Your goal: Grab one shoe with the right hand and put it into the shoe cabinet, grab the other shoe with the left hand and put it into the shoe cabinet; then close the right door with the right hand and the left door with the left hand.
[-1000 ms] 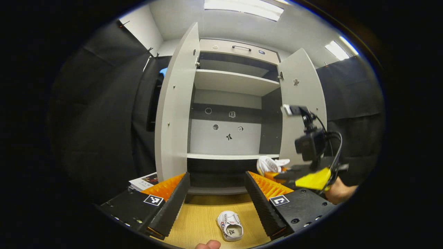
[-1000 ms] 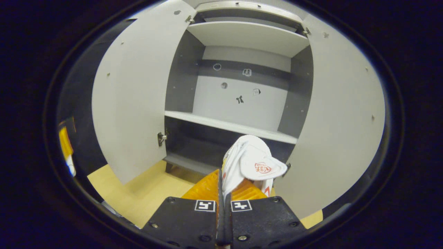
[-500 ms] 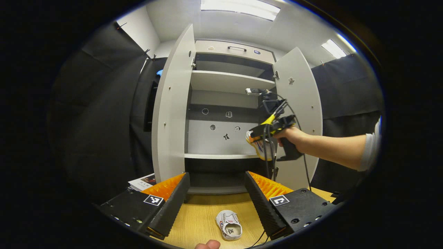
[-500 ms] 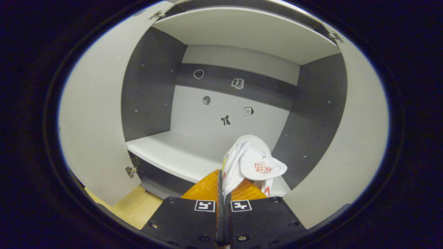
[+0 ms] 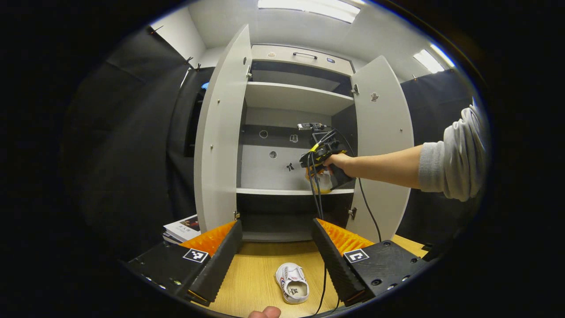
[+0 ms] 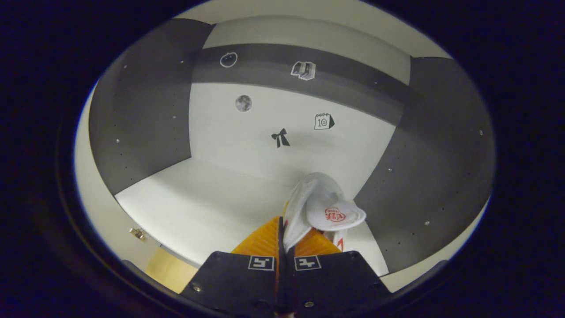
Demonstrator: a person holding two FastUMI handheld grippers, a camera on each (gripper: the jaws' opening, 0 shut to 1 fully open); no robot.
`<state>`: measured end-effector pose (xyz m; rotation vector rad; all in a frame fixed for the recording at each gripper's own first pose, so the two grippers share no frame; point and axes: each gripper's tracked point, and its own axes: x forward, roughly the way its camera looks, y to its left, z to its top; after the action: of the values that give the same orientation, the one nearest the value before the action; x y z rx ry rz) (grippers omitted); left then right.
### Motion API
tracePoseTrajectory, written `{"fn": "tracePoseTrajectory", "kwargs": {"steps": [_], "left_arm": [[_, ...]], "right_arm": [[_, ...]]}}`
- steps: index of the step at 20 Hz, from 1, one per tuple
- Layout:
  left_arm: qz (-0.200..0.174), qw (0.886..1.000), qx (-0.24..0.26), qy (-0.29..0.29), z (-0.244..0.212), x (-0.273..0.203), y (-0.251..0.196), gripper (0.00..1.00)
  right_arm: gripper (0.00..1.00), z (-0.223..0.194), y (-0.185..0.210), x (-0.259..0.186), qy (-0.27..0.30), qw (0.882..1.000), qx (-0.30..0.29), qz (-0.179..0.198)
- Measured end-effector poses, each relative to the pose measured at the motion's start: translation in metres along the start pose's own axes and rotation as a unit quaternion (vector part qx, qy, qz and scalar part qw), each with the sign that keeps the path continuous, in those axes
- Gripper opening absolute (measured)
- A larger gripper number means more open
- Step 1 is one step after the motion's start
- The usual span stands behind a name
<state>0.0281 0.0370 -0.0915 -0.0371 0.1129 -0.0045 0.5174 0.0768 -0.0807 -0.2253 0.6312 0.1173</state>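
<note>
My right gripper [image 6: 286, 240] pinches a shoe [image 6: 320, 210] above the shelf [image 6: 198, 198]; left gripper [image 5: 278, 251], fingers wide, over the other shoe [image 5: 292, 283].

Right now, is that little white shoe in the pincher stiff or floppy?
Probably soft: the shoe looks squashed thin between the shut right gripper. Likely light, since it hangs pinched by one edge. Its tongue flops sideways, so it may sag on the shelf.

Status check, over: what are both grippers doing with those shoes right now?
Right gripper shut on shoe above cabinet shelf. Left gripper open, other shoe on floor. Doors open.
</note>
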Motion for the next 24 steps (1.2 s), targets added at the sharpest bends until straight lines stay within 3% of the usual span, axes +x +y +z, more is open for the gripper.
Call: {"fn": "tracePoseTrajectory", "kwargs": {"steps": [3,6,10,11,13,16,18,19,20,22,23,24], "left_arm": [[0.010,1.000,0.003,0.006,-0.004,0.001,0.006,0.95],[0.013,1.000,0.004,0.005,-0.002,0.001,0.007,0.95],[0.016,1.000,0.003,0.004,-0.002,0.003,0.008,0.95],[0.016,1.000,0.003,0.002,0.000,0.003,0.007,0.95],[0.017,1.000,0.002,-0.003,0.004,0.002,0.007,0.95],[0.014,1.000,0.001,-0.015,0.011,0.000,0.005,0.95],[0.012,1.000,0.003,-0.020,0.014,-0.003,0.003,0.95],[0.011,1.000,0.003,-0.022,0.015,-0.004,0.002,0.95],[0.010,1.000,0.003,-0.025,0.018,-0.006,0.000,0.95],[0.004,0.999,0.003,-0.032,0.021,-0.010,-0.003,0.95],[0.002,0.999,0.003,-0.036,0.024,-0.012,-0.005,0.95],[0.000,0.999,0.005,-0.039,0.024,-0.017,-0.007,0.95]], "right_arm": [[0.04,-0.003,0.002,0.014,0.035,0.999,0.008,0.001],[0.06,-0.005,-0.006,0.019,0.036,0.999,0.019,-0.018],[0.29,-0.001,-0.005,0.008,0.022,0.999,0.024,-0.019],[0.52,0.000,-0.006,0.003,0.017,0.999,0.019,-0.021],[0.53,0.002,-0.005,-0.007,0.004,1.000,0.017,-0.021],[0.51,0.009,-0.008,-0.032,-0.025,0.999,0.011,-0.032],[0.60,0.012,-0.010,-0.054,-0.048,0.998,0.011,-0.033],[0.70,0.011,-0.010,-0.069,-0.061,0.998,0.016,-0.031],[0.65,0.010,-0.010,-0.083,-0.077,0.996,0.023,-0.028],[0.67,0.006,-0.011,-0.121,-0.120,0.992,0.033,-0.027],[0.75,0.003,-0.011,-0.142,-0.145,0.989,0.032,-0.029],[0.72,-0.005,-0.011,-0.163,-0.171,0.984,0.031,-0.032]]}}
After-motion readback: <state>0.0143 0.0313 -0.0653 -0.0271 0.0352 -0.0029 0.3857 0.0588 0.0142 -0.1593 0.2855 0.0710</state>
